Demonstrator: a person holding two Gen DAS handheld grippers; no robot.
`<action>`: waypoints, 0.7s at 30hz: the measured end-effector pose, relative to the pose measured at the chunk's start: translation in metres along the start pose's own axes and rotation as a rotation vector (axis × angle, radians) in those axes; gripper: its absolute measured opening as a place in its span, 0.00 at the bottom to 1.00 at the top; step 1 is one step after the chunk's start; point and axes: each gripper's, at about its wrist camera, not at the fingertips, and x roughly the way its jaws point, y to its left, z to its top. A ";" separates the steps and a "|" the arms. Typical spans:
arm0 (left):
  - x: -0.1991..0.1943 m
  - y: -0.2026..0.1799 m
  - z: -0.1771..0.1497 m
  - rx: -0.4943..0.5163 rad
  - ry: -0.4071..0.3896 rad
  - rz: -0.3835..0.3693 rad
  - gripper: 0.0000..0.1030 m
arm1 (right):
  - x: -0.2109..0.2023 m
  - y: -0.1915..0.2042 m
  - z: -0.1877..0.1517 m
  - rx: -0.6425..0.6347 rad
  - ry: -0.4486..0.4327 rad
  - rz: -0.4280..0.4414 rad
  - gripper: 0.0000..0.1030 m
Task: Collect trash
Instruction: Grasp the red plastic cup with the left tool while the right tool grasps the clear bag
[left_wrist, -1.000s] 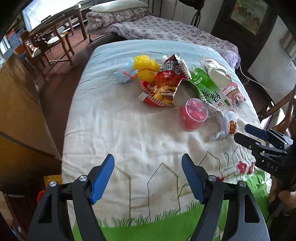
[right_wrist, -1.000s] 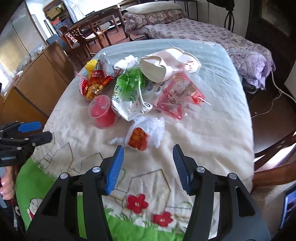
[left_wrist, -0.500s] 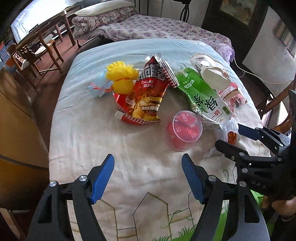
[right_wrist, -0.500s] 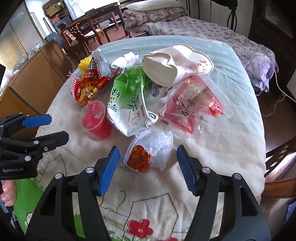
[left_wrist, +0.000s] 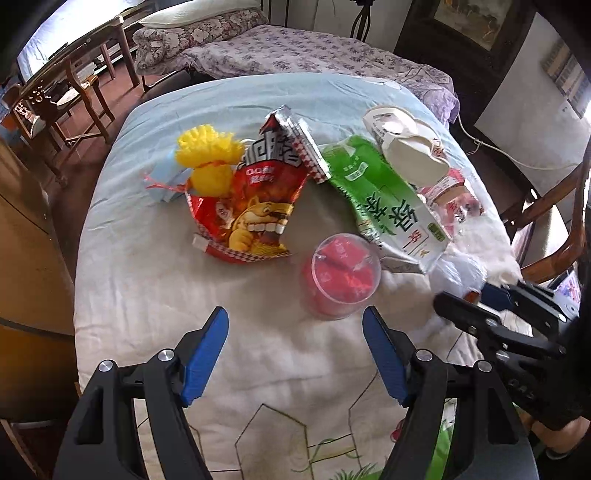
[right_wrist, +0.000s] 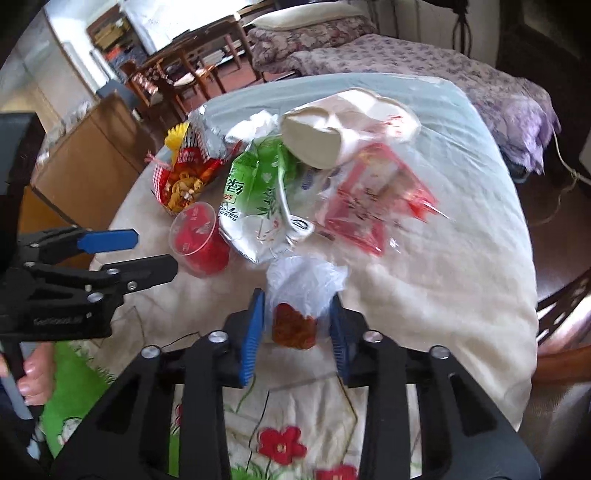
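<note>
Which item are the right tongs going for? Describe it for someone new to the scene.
On the quilt-covered table, find the green snack bag. Just nearer the camera lies a crumpled clear plastic bag between the right tongs. Unlike its neighbours, it is see-through, with an orange-red lump inside.

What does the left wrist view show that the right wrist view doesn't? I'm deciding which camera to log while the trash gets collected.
Only the left wrist view shows the left gripper head-on, open and empty, and the pale blue wrapper beside the yellow pom-pom.

Only the right wrist view shows the right gripper closing around the clear plastic bag; whether the grip is firm is unclear.

Both show the red plastic cup, the green bag and the red snack bag.
</note>
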 end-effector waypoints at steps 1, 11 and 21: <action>0.001 -0.002 0.001 0.000 0.000 -0.002 0.72 | -0.003 0.000 -0.002 0.008 -0.006 0.001 0.31; 0.020 -0.019 0.011 0.004 0.014 0.005 0.70 | -0.001 0.004 -0.009 0.010 0.042 -0.014 0.32; 0.039 -0.022 0.015 0.004 0.016 -0.003 0.51 | 0.003 0.000 -0.010 0.026 0.065 0.013 0.33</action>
